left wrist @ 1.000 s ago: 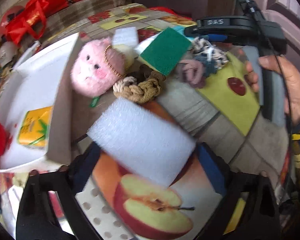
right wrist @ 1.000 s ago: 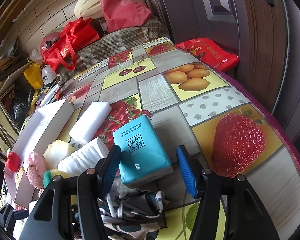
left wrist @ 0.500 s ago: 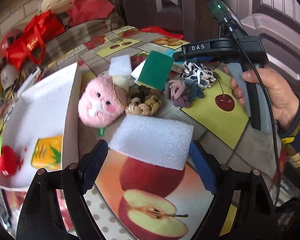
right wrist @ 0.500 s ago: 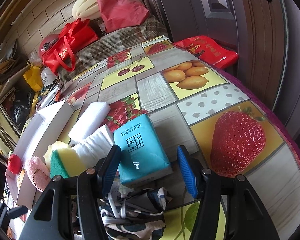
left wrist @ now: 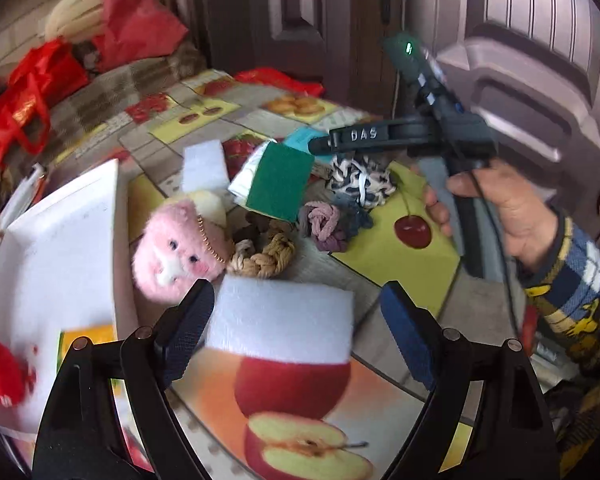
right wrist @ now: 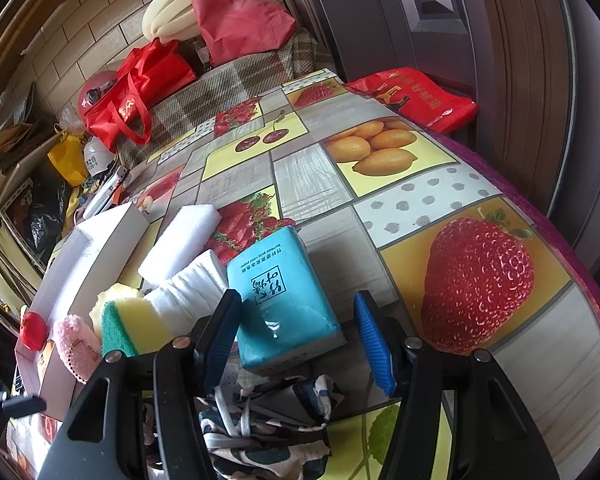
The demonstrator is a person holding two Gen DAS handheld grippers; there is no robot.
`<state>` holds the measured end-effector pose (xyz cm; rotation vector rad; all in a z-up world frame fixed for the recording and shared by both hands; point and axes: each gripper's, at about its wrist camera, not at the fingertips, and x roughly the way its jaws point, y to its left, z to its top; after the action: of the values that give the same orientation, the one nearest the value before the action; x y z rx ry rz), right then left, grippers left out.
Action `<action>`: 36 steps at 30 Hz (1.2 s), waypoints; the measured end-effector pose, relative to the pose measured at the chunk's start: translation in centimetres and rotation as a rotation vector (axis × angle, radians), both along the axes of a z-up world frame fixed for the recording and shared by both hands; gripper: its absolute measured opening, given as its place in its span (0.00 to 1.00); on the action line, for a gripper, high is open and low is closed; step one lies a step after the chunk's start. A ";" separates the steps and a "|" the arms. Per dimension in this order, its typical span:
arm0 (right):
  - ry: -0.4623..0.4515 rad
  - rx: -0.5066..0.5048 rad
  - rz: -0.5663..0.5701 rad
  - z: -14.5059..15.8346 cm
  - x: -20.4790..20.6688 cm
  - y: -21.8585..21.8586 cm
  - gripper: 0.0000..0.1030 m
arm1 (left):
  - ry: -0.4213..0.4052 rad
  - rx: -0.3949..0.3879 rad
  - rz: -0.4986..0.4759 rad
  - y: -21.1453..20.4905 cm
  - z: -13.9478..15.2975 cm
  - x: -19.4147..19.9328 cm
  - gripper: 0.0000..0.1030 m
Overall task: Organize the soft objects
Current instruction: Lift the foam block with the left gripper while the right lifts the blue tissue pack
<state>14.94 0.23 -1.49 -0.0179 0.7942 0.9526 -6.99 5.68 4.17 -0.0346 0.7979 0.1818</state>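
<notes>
The left gripper (left wrist: 296,316) holds a white foam block (left wrist: 280,322) between its jaws; the left pad touches the block's end, but a gap shows by the right pad (left wrist: 404,332), so whether the grip is firm is hard to say in this blurred view. At about 10 o'clock from the block lies a pink plush toy (left wrist: 180,252), just beside the wall of a white box (left wrist: 72,248) at 9 o'clock. A braided rope knot (left wrist: 266,258) sits at 12 o'clock, touching the toy. Further out toward 12 o'clock stand a green scrub sponge (left wrist: 280,182) and a second white foam block (left wrist: 204,166); at 1 o'clock lie a pink and grey knitted bundle (left wrist: 328,222) and a black-and-white patterned cloth (left wrist: 360,180).

The right gripper (right wrist: 296,332), held by a hand (left wrist: 500,208), stands open over a blue tissue pack (right wrist: 284,304), its pads clear of the pack's sides. The patterned cloth lies at 6 o'clock under it, a folded white cloth (right wrist: 192,292) at 10 o'clock. Everything rests on a fruit-print tablecloth (right wrist: 400,184).
</notes>
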 end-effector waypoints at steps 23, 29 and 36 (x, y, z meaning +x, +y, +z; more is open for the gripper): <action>0.021 0.013 -0.004 0.0 0.3 -0.2 0.57 | 0.223 0.103 -0.410 -5.4 -2.0 1.2 0.84; 0.025 0.017 -0.003 -0.1 0.5 -0.2 0.57 | 0.291 0.088 -0.464 -5.1 -3.7 1.8 0.83; 0.031 0.047 0.021 0.0 0.5 -0.6 0.39 | 0.158 0.042 -0.373 -3.6 -3.9 0.5 0.73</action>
<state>15.43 -0.33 -1.49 0.0293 0.8010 0.9935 -6.52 2.06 0.26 0.1694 0.9428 -0.1541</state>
